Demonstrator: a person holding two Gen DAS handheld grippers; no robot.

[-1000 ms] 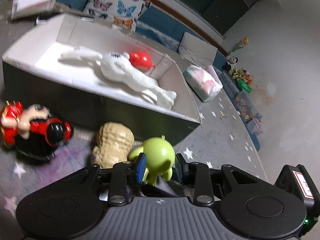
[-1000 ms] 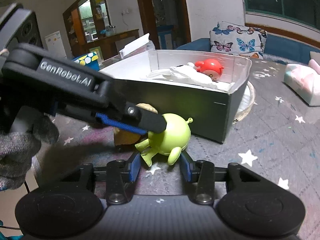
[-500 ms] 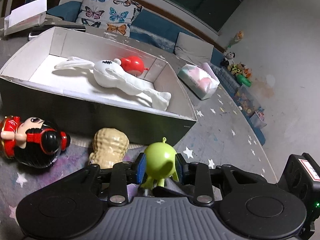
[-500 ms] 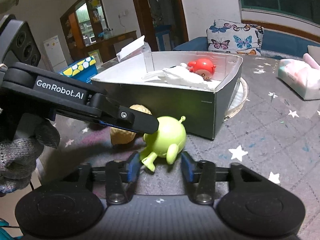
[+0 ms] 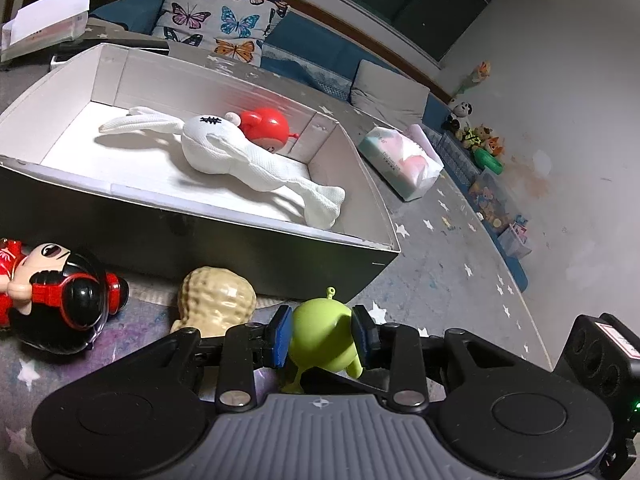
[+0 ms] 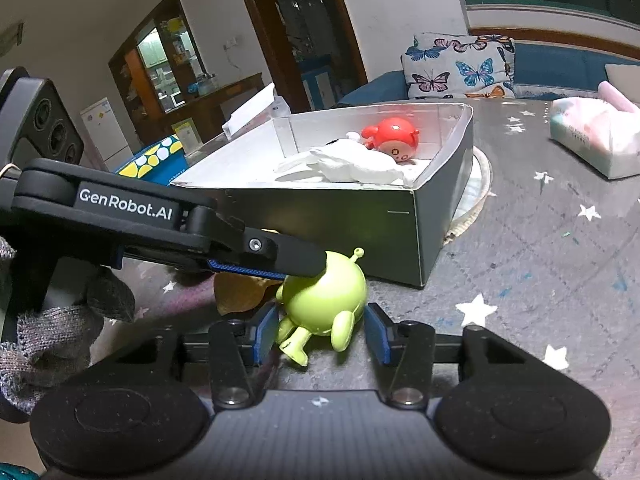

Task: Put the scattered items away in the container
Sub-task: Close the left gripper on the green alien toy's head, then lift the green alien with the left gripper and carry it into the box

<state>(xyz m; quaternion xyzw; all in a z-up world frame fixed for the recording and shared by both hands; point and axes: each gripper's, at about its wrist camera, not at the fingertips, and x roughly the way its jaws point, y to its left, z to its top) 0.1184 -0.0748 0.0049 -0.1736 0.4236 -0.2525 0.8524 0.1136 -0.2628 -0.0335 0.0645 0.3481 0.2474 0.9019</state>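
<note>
- We see the box (image 5: pixel 172 236), dark outside and white within, on the star-patterned mat (image 5: pixel 448 264); inside it lie a white plush rabbit (image 5: pixel 240 156) and a red round figure (image 5: pixel 268 128), touching each other.
- Both tools tilt downward toward the green alien toy (image 5: pixel 320 336), which stands on the mat just before the box's near corner.
- Our left gripper (image 5: pixel 322 334) brackets the toy's body; its jaws have just been opening, and the blue pads look right against the toy — whether they press we cannot tell.
- Our right gripper (image 6: pixel 320 332) has just been closing, yet gaps show on both sides of the toy: it stands open.
- Only the left view shows the doll in red (image 5: pixel 52 296) and the whole peanut toy (image 5: pixel 216 304) — the right view alone shows the gloved hand (image 6: pixel 60 320) on the left tool.
</note>
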